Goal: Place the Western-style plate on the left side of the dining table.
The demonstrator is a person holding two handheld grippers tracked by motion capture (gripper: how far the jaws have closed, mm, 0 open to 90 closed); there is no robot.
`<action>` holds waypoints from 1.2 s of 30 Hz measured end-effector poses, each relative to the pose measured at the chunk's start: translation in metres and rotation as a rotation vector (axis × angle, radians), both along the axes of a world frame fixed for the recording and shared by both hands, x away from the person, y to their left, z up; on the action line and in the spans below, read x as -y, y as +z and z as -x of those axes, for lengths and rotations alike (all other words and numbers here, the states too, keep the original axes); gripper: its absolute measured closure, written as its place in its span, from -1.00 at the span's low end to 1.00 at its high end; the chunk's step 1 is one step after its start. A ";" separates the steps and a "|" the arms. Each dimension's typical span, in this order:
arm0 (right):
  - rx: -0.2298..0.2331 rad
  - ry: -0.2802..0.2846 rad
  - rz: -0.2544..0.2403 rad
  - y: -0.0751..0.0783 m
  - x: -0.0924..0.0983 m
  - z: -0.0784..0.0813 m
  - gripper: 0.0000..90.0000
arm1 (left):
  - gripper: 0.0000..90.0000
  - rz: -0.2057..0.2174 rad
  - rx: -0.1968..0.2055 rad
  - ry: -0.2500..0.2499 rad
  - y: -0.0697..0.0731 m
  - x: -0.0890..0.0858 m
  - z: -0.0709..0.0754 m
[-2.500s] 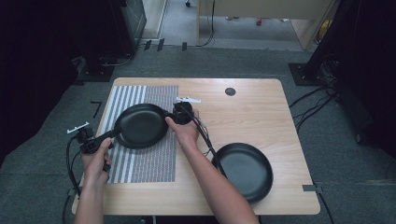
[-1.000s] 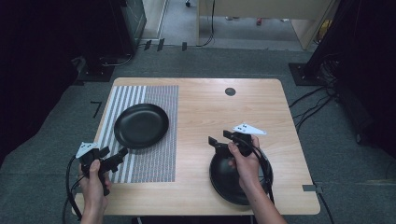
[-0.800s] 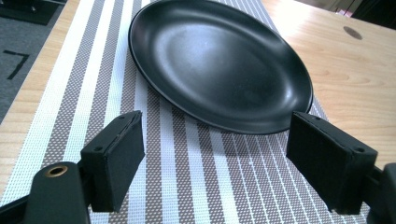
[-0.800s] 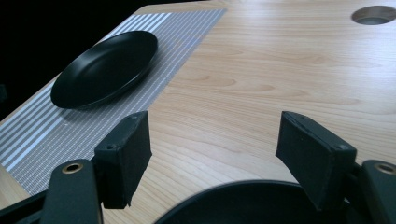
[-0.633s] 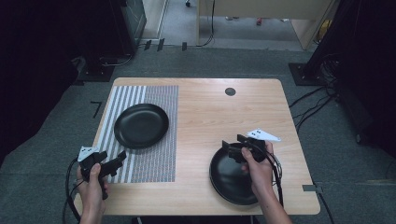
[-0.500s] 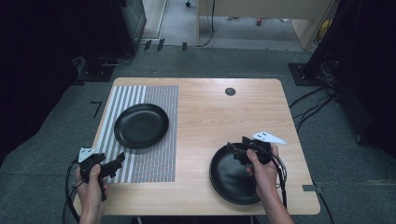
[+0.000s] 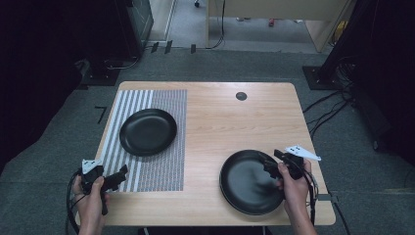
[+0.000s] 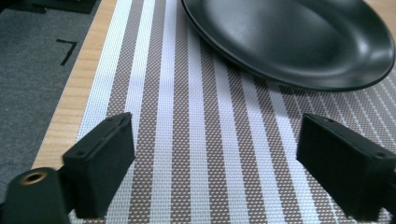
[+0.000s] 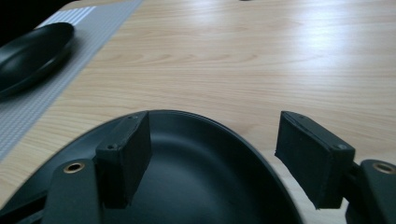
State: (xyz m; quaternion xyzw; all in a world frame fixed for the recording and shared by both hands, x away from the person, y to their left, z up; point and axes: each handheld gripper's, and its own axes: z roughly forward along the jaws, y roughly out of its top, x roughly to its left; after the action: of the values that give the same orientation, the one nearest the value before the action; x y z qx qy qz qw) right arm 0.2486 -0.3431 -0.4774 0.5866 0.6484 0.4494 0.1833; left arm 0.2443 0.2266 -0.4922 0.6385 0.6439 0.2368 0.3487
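Left tool (image 7: 119,175) open above striped mat (image 7: 161,147), right tool (image 7: 272,161) open over near plate (image 7: 247,183)

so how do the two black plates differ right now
The left plate lies on the striped mat; the right plate sits on bare wood. The left gripper is clear of the left plate, open over the mat; the right gripper, also open, straddles the right plate's rim. Both are round, black and empty.

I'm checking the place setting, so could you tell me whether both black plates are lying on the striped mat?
No, one plate lies on the striped mat, while the other plate sits on the bare wooden table.
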 end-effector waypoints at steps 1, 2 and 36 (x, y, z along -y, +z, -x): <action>-0.004 -0.015 0.008 -0.001 0.006 0.002 -0.41 | -0.79 -0.012 -0.003 -0.004 -0.001 0.000 0.000; -0.004 -0.015 0.008 -0.001 0.006 0.002 -0.41 | -0.79 -0.012 -0.003 -0.004 -0.001 0.000 0.000; -0.077 -0.168 0.130 -0.028 0.087 0.034 -0.53 | -0.98 -0.044 -0.075 -0.049 -0.012 -0.004 0.010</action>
State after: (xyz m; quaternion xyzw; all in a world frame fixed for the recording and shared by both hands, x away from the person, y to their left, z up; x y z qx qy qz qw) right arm 0.2144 -0.4298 -0.5053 0.6425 0.6312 0.3666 0.2332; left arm 0.2340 0.2302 -0.5044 0.6702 0.6353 0.2181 0.3156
